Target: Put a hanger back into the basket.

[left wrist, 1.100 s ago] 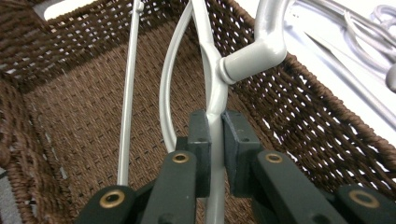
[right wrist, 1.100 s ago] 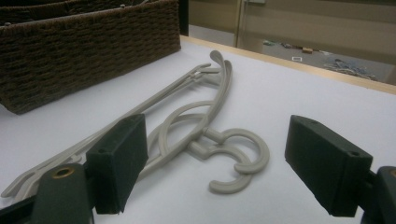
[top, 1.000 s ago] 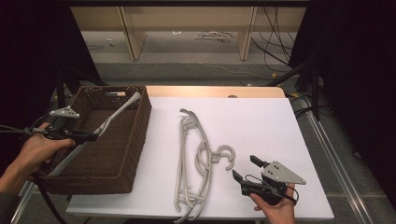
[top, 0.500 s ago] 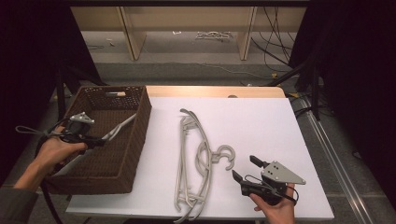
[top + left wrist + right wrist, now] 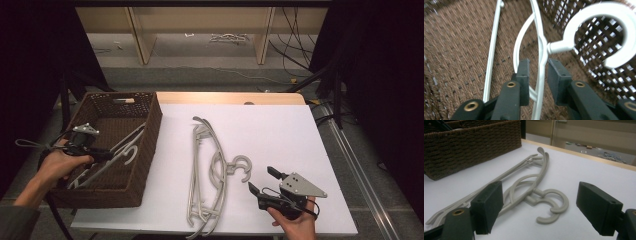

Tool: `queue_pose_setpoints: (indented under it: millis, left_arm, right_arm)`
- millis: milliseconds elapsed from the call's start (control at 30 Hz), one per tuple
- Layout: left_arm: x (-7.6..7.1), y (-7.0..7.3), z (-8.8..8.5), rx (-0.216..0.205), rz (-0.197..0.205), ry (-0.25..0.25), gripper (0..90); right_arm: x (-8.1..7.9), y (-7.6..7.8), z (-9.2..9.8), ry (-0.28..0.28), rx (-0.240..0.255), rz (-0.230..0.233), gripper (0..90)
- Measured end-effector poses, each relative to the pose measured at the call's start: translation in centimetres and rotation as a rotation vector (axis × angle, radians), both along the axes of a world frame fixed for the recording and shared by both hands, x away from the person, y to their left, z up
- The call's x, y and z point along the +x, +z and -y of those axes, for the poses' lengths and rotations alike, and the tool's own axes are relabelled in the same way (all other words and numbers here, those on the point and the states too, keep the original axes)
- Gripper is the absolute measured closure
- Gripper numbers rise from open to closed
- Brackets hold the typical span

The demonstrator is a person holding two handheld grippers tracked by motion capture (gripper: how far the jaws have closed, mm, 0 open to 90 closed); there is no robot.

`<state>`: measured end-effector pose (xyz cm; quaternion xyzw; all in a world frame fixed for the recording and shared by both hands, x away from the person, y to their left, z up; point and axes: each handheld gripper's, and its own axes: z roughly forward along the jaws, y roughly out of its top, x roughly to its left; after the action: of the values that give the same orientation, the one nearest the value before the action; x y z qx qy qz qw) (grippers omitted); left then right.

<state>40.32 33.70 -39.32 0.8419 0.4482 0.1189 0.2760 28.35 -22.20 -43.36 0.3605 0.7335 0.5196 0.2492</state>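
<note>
A white plastic hanger [image 5: 127,150] lies inside the brown wicker basket [image 5: 152,125] at the table's left. My left gripper [image 5: 107,155] reaches into the basket over it. In the left gripper view the hanger's neck [image 5: 541,57] runs between the pads of that gripper [image 5: 539,62], with a gap on each side. Those jaws have just been opening and no longer press the hanger. Stacked grey hangers [image 5: 215,165] lie on the white table [image 5: 280,130]. My right gripper [image 5: 262,180] stands open just right of their hooks [image 5: 551,207], with nothing between its fingers.
The basket's woven wall [image 5: 474,145] rises left of the grey hangers. A wooden strip [image 5: 230,97] edges the table's far side. Beyond it stand shelf legs and cables on the floor [image 5: 225,37].
My left gripper has sunk into the basket with the white hanger, which went from leaning over the rim to lying inside. Its jaws have parted. The right gripper has kept still.
</note>
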Motion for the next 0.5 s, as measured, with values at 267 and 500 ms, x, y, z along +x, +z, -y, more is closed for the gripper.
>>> queue_pose_setpoints:
  millis: [267, 500]
  left_arm:
    - [-1.1, 3.5, 1.4, -0.065, 0.126, 0.051, 45.2]
    - [-3.5, 6.1, 5.4, -0.196, 0.254, 0.09, 33.8]
  right_arm:
    - [0.0, 0.0, 0.0, -0.001, 0.003, 0.001, 22.6]
    - [0.0, 0.0, 0.0, -0.005, 0.004, 0.002, 22.5]
